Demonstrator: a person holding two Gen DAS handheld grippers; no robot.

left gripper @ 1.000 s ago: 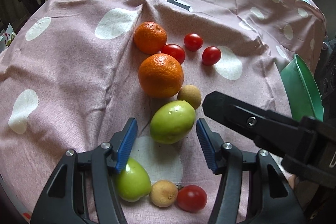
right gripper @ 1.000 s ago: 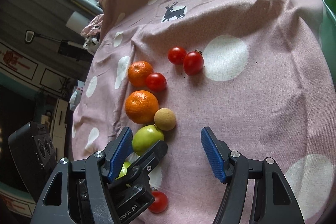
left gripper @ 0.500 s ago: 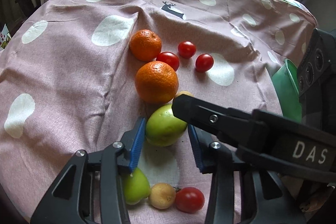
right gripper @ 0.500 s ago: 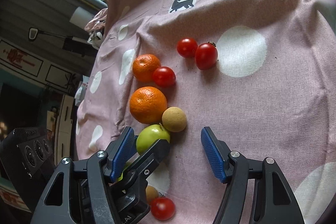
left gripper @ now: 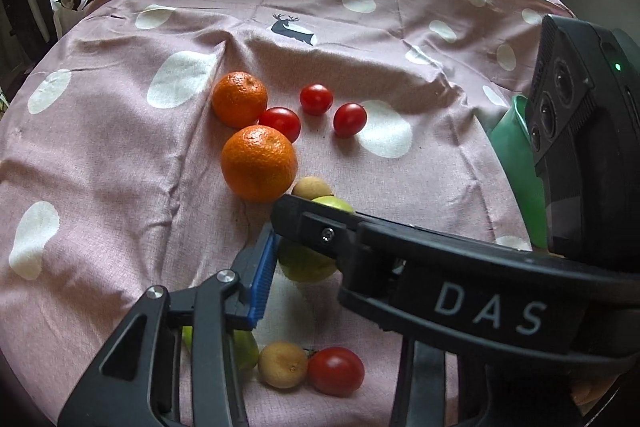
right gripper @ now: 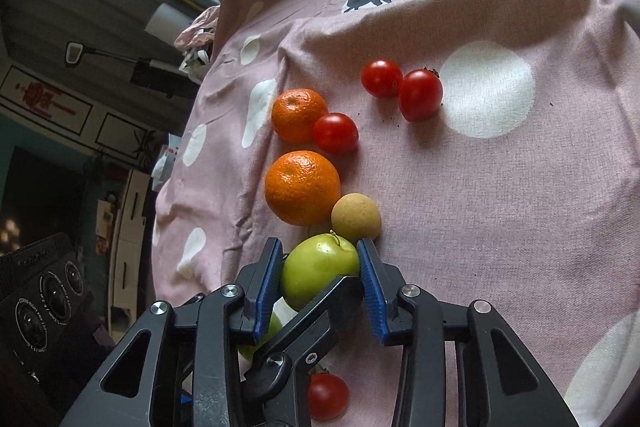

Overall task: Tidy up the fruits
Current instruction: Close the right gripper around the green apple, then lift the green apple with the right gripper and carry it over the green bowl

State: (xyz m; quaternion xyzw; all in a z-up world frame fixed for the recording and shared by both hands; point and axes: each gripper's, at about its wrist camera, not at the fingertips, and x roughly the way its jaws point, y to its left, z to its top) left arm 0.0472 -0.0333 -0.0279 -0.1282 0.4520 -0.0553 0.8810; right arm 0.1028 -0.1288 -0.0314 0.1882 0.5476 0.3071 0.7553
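Note:
A green apple (right gripper: 320, 267) lies on the pink dotted cloth (right gripper: 500, 207), and both grippers are on it. My right gripper (right gripper: 319, 255) is closing, its blue pads touching the apple's two sides. My left gripper (left gripper: 312, 239) has its one visible blue pad (left gripper: 262, 275) against the apple (left gripper: 304, 265). Its other finger is hidden behind the right gripper's black finger (left gripper: 400, 251), which crosses in front. Just beyond the apple sit a tan round fruit (right gripper: 355, 217) and a large orange (right gripper: 302, 187).
Farther back lie a smaller orange (left gripper: 239, 99) and three cherry tomatoes (left gripper: 316, 99). Near the front edge are a second green apple (left gripper: 245, 347), another tan fruit (left gripper: 282, 365) and a tomato (left gripper: 335, 371). A green container (left gripper: 516, 155) stands at the right.
Both grippers have narrowed from wide open onto the same green apple. The right gripper swung left from bare cloth to straddle it and now crosses the left wrist view.

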